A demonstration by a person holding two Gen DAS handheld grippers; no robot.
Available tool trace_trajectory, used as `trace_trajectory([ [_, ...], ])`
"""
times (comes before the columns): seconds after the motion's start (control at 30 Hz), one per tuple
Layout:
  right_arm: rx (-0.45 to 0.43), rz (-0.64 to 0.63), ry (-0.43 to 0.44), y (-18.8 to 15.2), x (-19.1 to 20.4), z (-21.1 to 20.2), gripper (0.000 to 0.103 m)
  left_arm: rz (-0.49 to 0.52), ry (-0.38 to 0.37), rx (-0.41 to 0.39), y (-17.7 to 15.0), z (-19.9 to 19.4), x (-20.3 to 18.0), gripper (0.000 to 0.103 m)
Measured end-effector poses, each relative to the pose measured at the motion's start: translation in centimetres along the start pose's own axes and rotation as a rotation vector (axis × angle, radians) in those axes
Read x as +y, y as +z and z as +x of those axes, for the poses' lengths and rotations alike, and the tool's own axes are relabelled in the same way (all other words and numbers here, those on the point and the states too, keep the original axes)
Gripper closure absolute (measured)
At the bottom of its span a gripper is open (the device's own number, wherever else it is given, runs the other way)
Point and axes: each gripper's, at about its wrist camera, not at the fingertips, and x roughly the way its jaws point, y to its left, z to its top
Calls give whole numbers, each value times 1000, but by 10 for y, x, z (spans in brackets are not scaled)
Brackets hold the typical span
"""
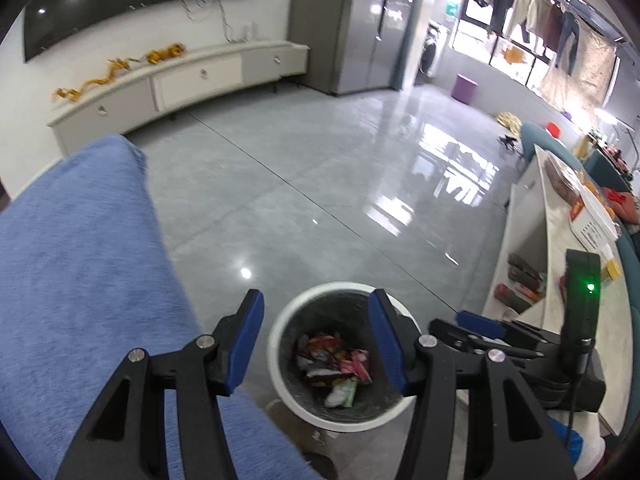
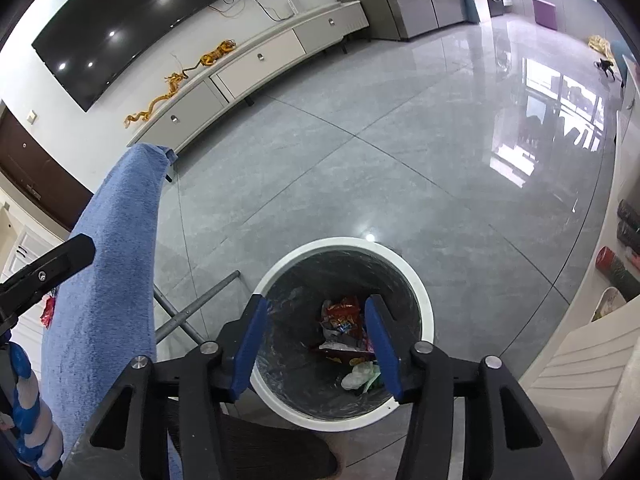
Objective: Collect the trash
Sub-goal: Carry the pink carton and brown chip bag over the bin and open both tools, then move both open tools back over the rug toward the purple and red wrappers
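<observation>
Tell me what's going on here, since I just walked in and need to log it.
A person is collecting trash with a handheld gripper in each hand. Both the left gripper and the right gripper hang open and empty above the white bin, which has a dark liner. Snack wrappers lie at the bottom. A blue cloth is draped just left of the bin.

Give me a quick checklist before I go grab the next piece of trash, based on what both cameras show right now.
1. Left gripper jaws open, nothing between them: ok.
2. Right gripper jaws open, nothing held: ok.
3. White bin upright on the floor: ok.
4. Wrappers lying inside the bin: ok.
5. Room left in the bin: ok, the pile sits low.
6. Next trash item located: cannot tell; nothing loose shows on the visible floor.
</observation>
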Motion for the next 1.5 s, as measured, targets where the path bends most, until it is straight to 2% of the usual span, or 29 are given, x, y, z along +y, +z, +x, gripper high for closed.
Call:
trace_trajectory([
  [0.37, -71, -56, -78, 2, 30, -23, 20, -86, 171, -189, -14, -60, 42, 51],
  [0.6, -142, -74, -106, 4, 52, -43, 8, -119, 204, -237, -22, -93, 67, 51],
  [0.73, -186, -81, -99, 7, 65, -55, 1, -132, 193, -243, -27, -106, 78, 51],
  [1.0, -244, -123, -88, 6, 97, -76, 0, -181, 203, -296, -39, -137, 105, 50],
  [1.13, -260, -159, -78, 5, 115, -85, 0, -219, 220, -317, -49, -152, 124, 37],
  [1.5, -332, -279, -49, 7, 185, -102, 0, -320, 268, -382, -83, -189, 186, 37],
])
